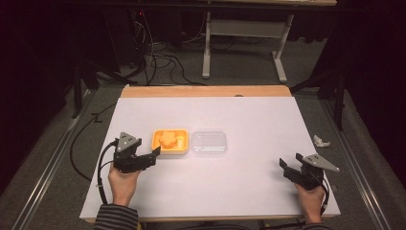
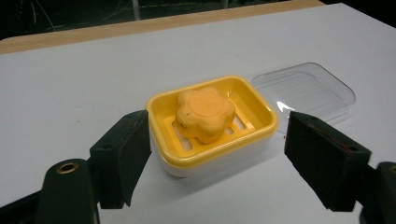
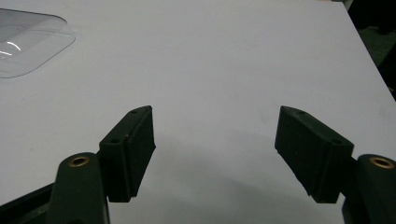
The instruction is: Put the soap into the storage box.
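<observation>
Left tool (image 2: 217, 158) is spread wide around the near end of the yellow soap dish (image 2: 212, 128), clear lid (image 2: 306, 91) just beside it, so I'd centre both pads on the dish walls before squeezing; right tool (image 3: 215, 154), also apart, idles well away from the dish.

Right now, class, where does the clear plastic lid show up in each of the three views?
High view: the clear plastic lid lies at table centre, just right of the yellow soap dish.
Left gripper view: upper right, behind the dish.
Right gripper view: top left corner, partly cut off.
Shared landmark: the white tabletop.
</observation>
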{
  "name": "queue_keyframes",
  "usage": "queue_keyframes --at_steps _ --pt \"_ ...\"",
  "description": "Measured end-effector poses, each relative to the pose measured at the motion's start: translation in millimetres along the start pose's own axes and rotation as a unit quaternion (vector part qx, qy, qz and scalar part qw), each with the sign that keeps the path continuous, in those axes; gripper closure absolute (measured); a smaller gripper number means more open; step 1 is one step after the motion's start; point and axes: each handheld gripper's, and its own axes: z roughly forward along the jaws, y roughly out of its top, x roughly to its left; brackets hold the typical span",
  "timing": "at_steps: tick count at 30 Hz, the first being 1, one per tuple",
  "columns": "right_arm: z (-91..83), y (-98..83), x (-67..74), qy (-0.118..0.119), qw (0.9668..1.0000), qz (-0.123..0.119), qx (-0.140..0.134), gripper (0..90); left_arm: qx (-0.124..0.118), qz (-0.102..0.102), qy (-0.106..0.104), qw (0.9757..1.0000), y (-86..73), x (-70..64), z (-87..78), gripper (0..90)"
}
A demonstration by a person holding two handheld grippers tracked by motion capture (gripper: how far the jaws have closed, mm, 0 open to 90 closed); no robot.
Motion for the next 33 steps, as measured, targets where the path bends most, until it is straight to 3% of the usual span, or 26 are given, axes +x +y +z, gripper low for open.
queue_keyframes --at_steps 21,33 --pt "-0.4 -0.2 0.0 0.000 1.0000 -0.001 -0.002 28.9 -0.007 -0.009 -0.001 0.9999 -14.6 -5.6 -10.2 23.1" --pt "-0.4 -0.2 0.2 0.000 1.0000 -0.003 -0.002 28.9 -0.001 -0.002 0.000 1.0000 -21.4 -10.9 -11.0 22.9"
